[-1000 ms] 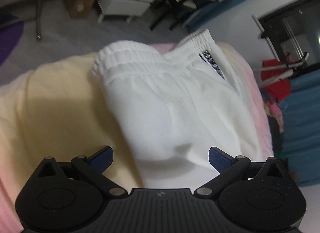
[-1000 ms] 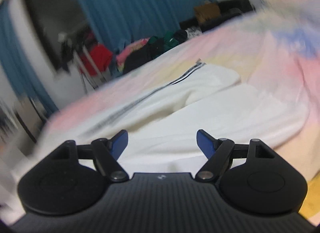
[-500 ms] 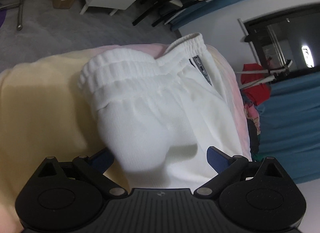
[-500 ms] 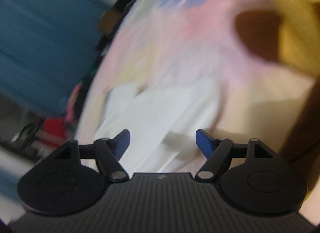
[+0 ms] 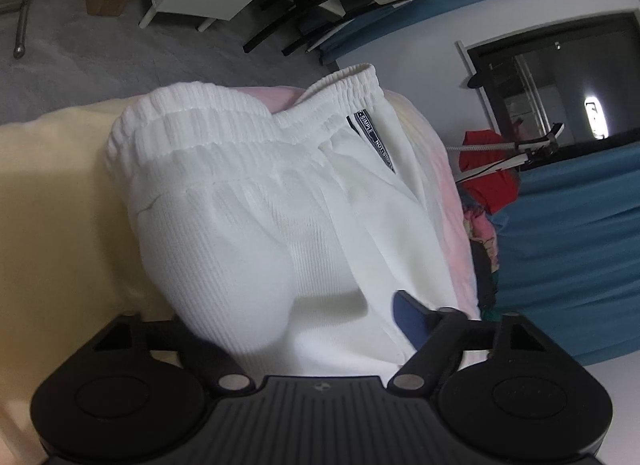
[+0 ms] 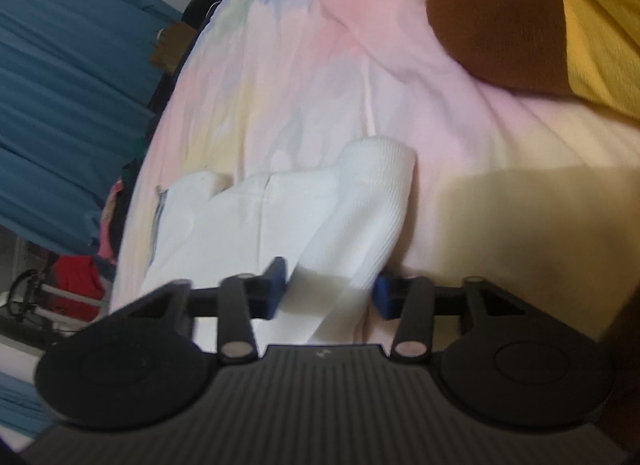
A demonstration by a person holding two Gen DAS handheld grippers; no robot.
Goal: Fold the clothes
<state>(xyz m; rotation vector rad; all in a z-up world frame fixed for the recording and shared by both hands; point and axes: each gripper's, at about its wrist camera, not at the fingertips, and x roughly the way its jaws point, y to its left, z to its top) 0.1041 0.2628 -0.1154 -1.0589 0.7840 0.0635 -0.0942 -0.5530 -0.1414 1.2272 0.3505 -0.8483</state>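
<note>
On white pants (image 5: 256, 233), side tape (image 5: 370, 130) reads "SIMPLE".

White trousers (image 5: 280, 201) on the pastel bedspread (image 5: 60, 205) bulge between the left hand-held gripper (image 5: 320, 329) fingers.

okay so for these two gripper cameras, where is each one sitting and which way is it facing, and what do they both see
Left wrist: sits on the left gripper, facing along the white trousers toward their waistband, floor and furniture beyond; only its fingers show.
Right wrist: sits on the right gripper, facing across the pastel bedspread toward a brown cushion; its fingers pinch white fabric.
Shared: the trousers, the bedspread, the blue curtain.
</note>
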